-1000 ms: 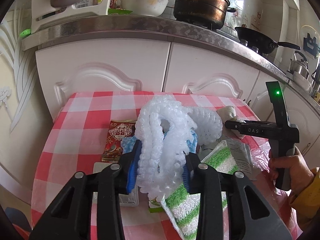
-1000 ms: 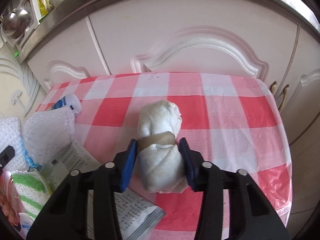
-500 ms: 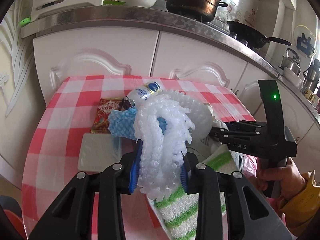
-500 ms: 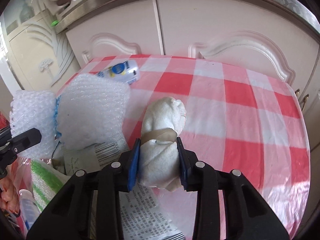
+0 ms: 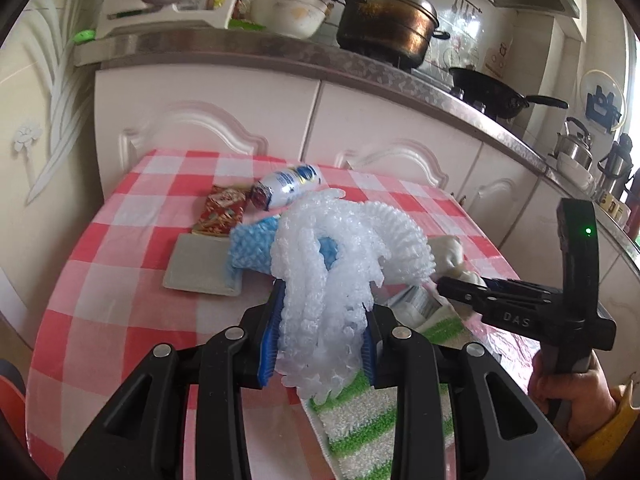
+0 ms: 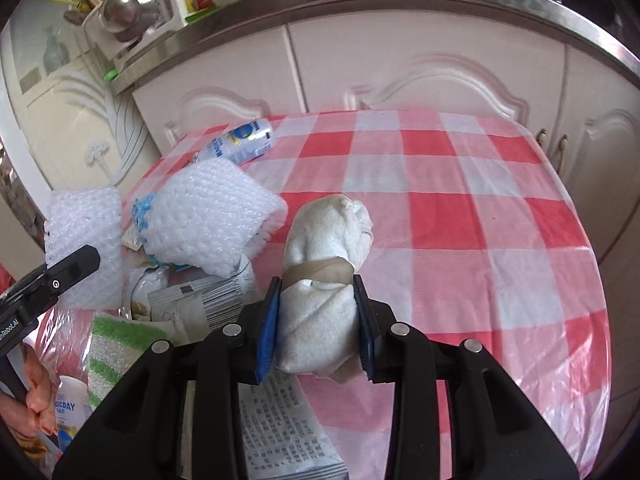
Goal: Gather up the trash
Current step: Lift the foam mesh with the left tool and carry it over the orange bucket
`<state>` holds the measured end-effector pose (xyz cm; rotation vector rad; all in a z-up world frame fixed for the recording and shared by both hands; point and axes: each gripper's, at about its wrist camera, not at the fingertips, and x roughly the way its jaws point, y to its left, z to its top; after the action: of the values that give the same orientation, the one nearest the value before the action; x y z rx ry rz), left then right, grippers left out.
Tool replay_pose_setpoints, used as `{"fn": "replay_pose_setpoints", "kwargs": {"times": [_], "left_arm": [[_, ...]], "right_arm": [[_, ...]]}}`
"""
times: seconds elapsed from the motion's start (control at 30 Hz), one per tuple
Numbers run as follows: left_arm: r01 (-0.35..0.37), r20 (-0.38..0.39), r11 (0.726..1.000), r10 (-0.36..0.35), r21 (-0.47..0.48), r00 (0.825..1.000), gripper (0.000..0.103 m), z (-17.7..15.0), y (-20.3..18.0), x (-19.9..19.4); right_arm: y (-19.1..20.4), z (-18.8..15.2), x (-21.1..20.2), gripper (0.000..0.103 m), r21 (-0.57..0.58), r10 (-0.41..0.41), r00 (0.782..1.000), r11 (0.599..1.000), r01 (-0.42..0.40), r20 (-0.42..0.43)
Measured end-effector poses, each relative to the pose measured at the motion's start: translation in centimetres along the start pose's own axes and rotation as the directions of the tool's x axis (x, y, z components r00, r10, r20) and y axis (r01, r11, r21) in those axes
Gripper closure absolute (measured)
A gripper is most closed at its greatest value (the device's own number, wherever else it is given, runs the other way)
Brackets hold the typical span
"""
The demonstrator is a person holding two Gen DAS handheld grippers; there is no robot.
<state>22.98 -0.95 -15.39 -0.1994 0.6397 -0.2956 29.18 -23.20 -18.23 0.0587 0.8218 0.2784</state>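
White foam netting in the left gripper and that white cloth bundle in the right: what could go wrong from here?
1. The white foam netting trails loose loops past the left gripper and could snag the blue foam sleeve.
2. The right gripper pinches only the near end of the white cloth bundle; it may sag or slip out.
3. The two grippers are close together and might collide.

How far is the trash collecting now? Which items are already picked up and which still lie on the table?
Nothing visibly binned yet. In hand: the left gripper is shut on white foam netting, and the right gripper is shut on a white wad bound with a tan band. Left on the checked table: a small bottle, a red wrapper, a flat grey tray and printed packets.
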Motion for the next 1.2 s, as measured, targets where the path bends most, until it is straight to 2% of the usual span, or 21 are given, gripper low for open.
{"fn": "replay_pose_setpoints", "kwargs": {"times": [0.17,0.37,0.63,0.7,0.97,1.1,1.2], "left_arm": [[-0.012,0.057,1.0,0.012,-0.013,0.998,0.069,0.5,0.5,-1.9],[-0.009,0.086,1.0,0.011,-0.022,0.996,0.069,0.8,1.1,-4.2],[-0.034,0.126,0.996,0.045,-0.088,0.991,0.069,-0.8,3.6,-8.0],[-0.044,0.114,0.991,0.059,-0.122,0.992,0.069,-1.8,4.5,-8.4],[-0.061,0.126,0.977,0.088,-0.206,0.988,0.068,-5.0,7.0,-10.1],[-0.078,0.088,0.973,0.099,-0.217,0.991,0.067,-5.7,6.7,-8.3],[-0.074,0.068,0.972,0.092,-0.224,0.993,0.067,-5.3,6.2,-6.8]], "right_arm": [[-0.8,-0.2,-1.9,0.068,0.054,-0.013,0.998,0.999,0.01,0.053],[-0.7,-0.6,-4.1,0.068,0.078,-0.019,0.995,0.997,0.011,0.097],[2.1,-1.3,-7.8,0.068,0.058,0.019,0.989,0.998,-0.028,0.15],[3.3,-1.7,-8.5,0.068,0.043,0.035,0.987,0.998,-0.042,0.154],[9.3,-4.7,-10.0,0.068,-0.07,0.131,0.987,0.99,-0.124,0.096],[11.5,-6.0,-9.8,0.068,-0.118,0.145,0.988,0.983,-0.137,0.06],[11.6,-6.6,-9.9,0.068,-0.113,0.147,0.988,0.984,-0.141,0.047]]}}
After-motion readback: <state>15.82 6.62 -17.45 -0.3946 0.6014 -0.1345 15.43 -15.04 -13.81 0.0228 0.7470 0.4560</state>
